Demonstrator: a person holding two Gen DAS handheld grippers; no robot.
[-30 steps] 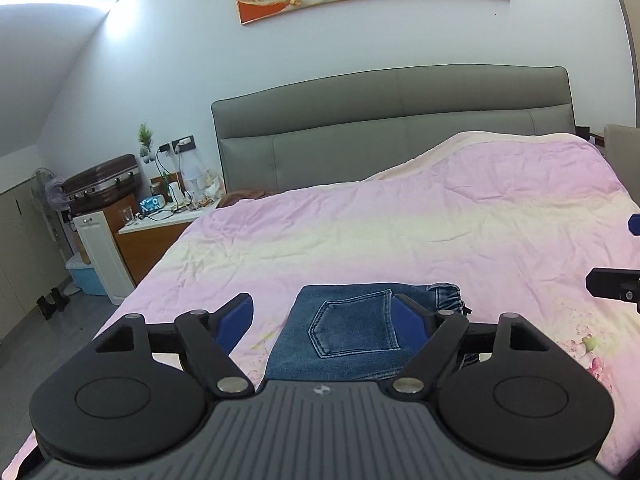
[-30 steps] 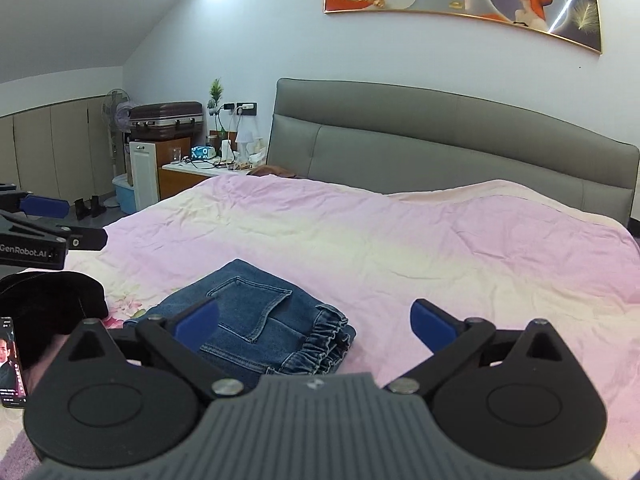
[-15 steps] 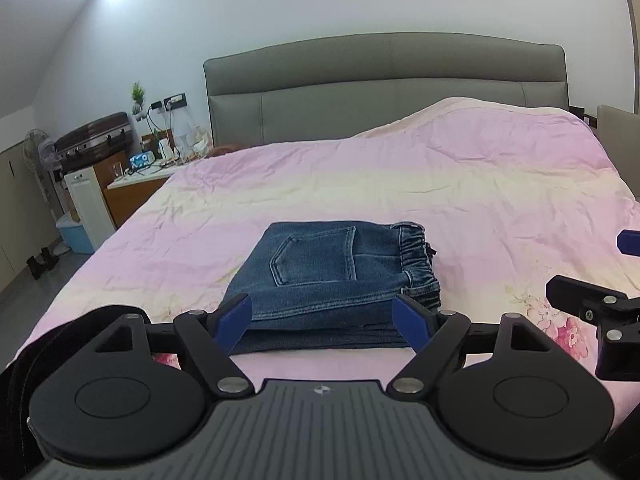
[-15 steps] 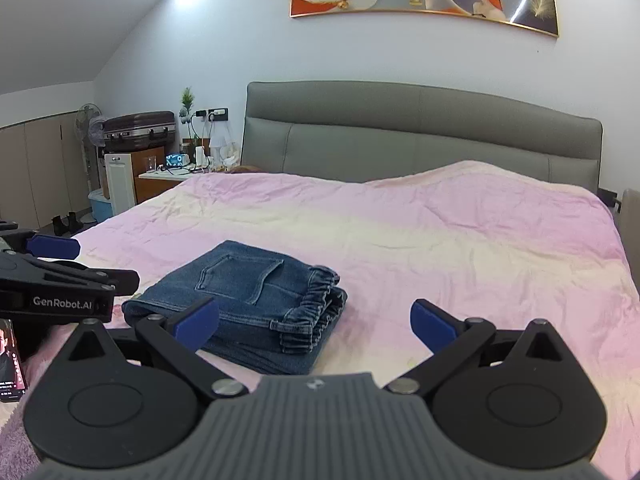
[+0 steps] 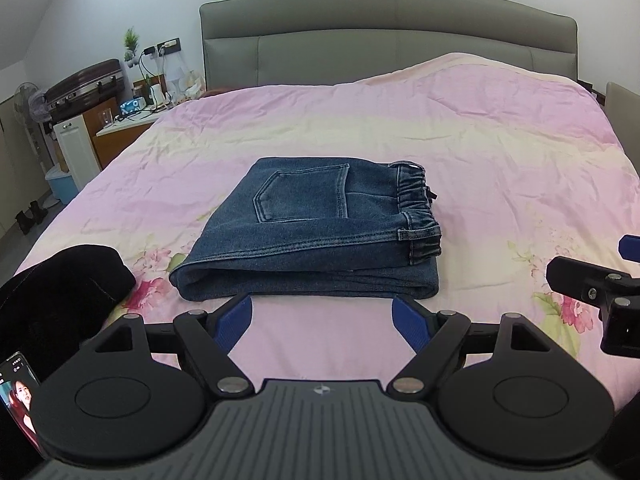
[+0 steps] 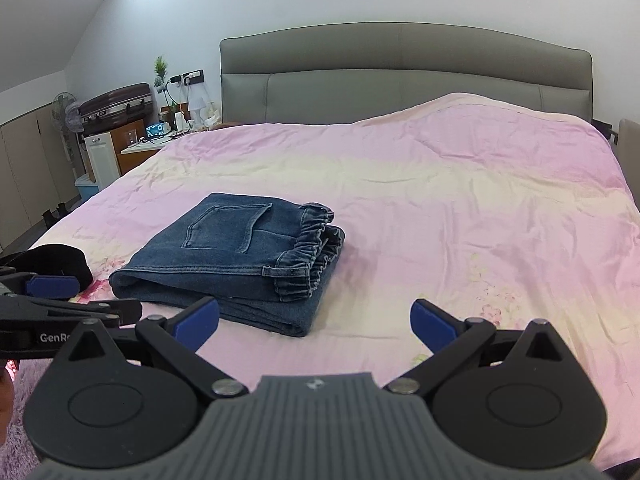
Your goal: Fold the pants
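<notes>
A pair of blue denim pants [image 5: 316, 232] lies folded into a compact stack on the pink bedspread [image 5: 460, 152], back pocket up, elastic waistband to the right. It also shows in the right wrist view [image 6: 236, 256]. My left gripper [image 5: 322, 320] is open and empty, just short of the stack's near edge. My right gripper [image 6: 316, 320] is open and empty, near the stack's right front corner. Neither touches the pants.
A black garment [image 5: 60, 292] and a phone [image 5: 18, 396] lie at the bed's near left corner. A grey headboard [image 5: 380, 36] stands at the back. A nightstand [image 5: 124, 132], a suitcase [image 5: 84, 84] and a fan [image 5: 26, 100] stand left of the bed.
Both grippers have pulled back and tilted down from the folded pants, so the whole stack now shows in front of them. The pants have not moved. Both stayed open.
</notes>
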